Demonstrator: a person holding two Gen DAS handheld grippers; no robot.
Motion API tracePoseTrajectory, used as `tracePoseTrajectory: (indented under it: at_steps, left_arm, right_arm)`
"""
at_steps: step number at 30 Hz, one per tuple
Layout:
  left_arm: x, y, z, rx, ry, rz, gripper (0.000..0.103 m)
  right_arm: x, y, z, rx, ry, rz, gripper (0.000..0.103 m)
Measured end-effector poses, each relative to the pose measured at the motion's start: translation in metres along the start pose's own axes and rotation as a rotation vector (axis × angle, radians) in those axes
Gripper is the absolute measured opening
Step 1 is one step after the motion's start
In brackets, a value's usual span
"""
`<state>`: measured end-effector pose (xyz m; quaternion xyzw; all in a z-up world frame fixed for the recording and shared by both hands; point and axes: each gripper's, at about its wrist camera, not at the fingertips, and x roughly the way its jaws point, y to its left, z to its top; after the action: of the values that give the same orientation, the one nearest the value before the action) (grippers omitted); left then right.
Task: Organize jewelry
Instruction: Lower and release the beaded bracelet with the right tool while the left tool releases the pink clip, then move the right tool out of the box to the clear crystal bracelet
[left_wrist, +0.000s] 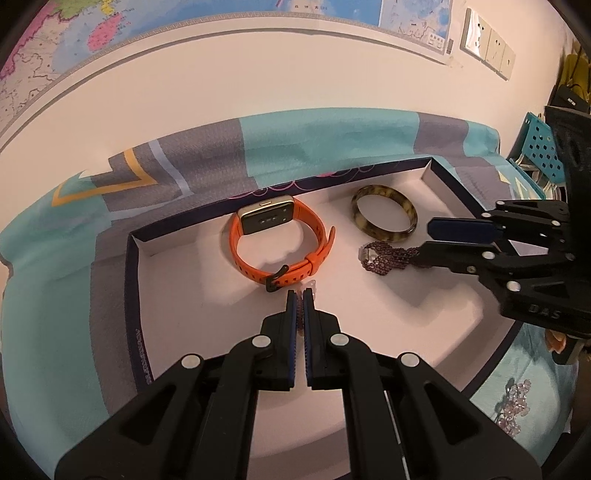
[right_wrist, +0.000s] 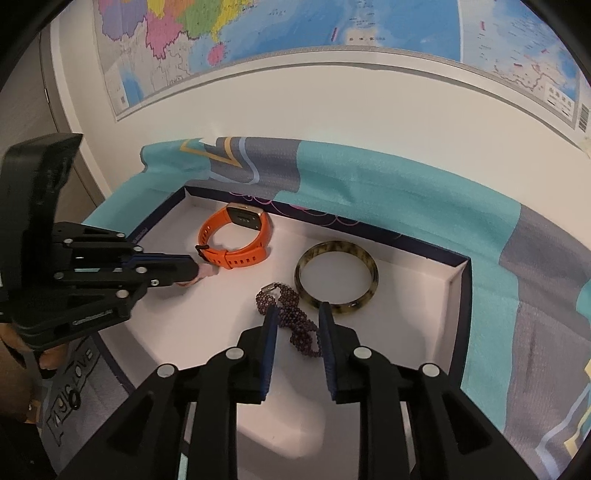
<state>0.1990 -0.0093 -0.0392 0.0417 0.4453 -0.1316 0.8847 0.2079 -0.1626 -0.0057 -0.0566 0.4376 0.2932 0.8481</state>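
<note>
1. Wall (right_wrist: 295, 110): cream, running behind everything I see. A large colour map (right_wrist: 258, 33) hangs on it, and a row of pale switch plates (left_wrist: 487, 44) sits at far right in the left wrist view.

2. Cloth (right_wrist: 388, 177): teal and grey with yellow chevron lines, draped over the work surface and rucked up along the wall.

3. Tray (left_wrist: 136, 280): a shallow box with white floor and dark navy rim, resting on the cloth. All sorted pieces lie inside it.

4. Left gripper (left_wrist: 300, 295): black with blue pads, over the near left part of the tray, just in front of the watch. Its jaws are pinched nearly together on a small pale pink piece (right_wrist: 207, 272); I cannot tell what that piece is.

5. Right gripper (right_wrist: 298, 312): jaws spread fairly wide, straddling the near end of the beaded bracelet without clamping it.

6. Orange watch (left_wrist: 280, 243): gold-cased, strap buckled into a loop, standing on edge toward the back left of the tray.

7. Tortoiseshell bangle (right_wrist: 337, 277): lying flat, right of the watch and apart from it.

8. Purple beaded bracelet (right_wrist: 291, 314): strung in front of the bangle, just beside it.

9. Cluster of clear pink beads (left_wrist: 513, 406): on the cloth outside the tray, near right.
</note>
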Motion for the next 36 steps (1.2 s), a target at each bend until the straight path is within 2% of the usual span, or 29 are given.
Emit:
tracePoseTrajectory:
  at_steps: [3, 5, 9, 13, 16, 19, 22, 26, 32, 36]
  left_arm:
    - [0.003, 0.002, 0.002, -0.003, 0.006, 0.007, 0.004]
    - [0.005, 0.002, 0.003, -0.006, 0.011, 0.007, 0.007]
    - [0.006, 0.002, 0.003, -0.003, 0.009, 0.024, 0.009]
    - [0.003, 0.003, 0.001, -0.002, 0.002, 0.040, 0.022]
    - [-0.004, 0.005, -0.001, -0.005, -0.013, 0.043, 0.027]
    - [-0.016, 0.009, -0.003, -0.020, -0.036, 0.047, 0.037]
    - [-0.031, 0.013, -0.006, -0.040, -0.069, 0.059, 0.040]
    - [-0.060, 0.015, -0.017, -0.071, -0.136, 0.064, 0.049]
    - [-0.104, 0.011, -0.038, -0.081, -0.229, 0.054, 0.054]
    - [-0.121, 0.007, -0.057, -0.092, -0.249, 0.038, 0.054]
  right_arm:
    - [-0.003, -0.001, -0.003, 0.015, -0.005, 0.013, 0.023]
    - [-0.005, -0.002, -0.005, 0.030, -0.008, 0.027, 0.029]
    - [-0.009, -0.002, -0.008, 0.046, -0.017, 0.045, 0.030]
    - [-0.014, 0.001, -0.011, 0.053, -0.027, 0.059, 0.032]
    - [-0.019, 0.004, -0.015, 0.051, -0.034, 0.064, 0.034]
    - [-0.024, 0.005, -0.018, 0.054, -0.045, 0.073, 0.036]
    - [-0.032, 0.006, -0.021, 0.064, -0.061, 0.091, 0.038]
    - [-0.046, 0.010, -0.027, 0.073, -0.090, 0.110, 0.041]
    - [-0.077, 0.029, -0.047, 0.029, -0.127, 0.140, 0.044]
    - [-0.091, 0.040, -0.065, -0.005, -0.122, 0.139, 0.044]
